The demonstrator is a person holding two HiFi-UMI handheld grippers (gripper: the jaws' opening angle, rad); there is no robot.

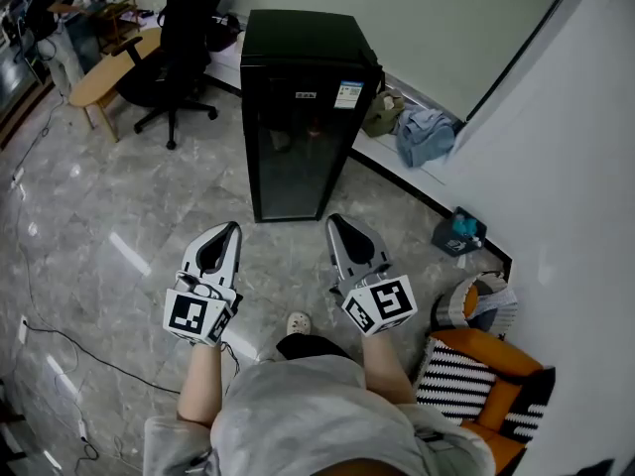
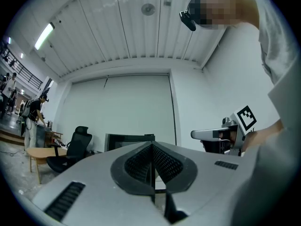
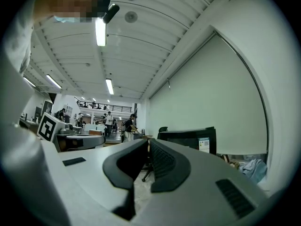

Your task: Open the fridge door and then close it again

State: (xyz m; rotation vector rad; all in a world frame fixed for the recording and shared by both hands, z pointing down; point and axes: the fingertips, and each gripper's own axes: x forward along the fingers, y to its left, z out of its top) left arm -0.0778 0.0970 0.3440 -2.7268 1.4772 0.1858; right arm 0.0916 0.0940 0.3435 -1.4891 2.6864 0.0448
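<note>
A small black fridge with a dark glass door stands on the marble floor ahead, its door closed. It also shows beyond the jaws as a black fridge in the left gripper view and as a black fridge in the right gripper view. My left gripper and right gripper are held side by side a short way in front of the door, both pointing at it and touching nothing. The left gripper is shut and empty. The right gripper also looks shut with nothing between its pads.
A black office chair and a wooden table stand left of the fridge. Bags and cloth lie by the wall to its right. A blue box and an orange striped seat sit at the right. A cable runs across the floor.
</note>
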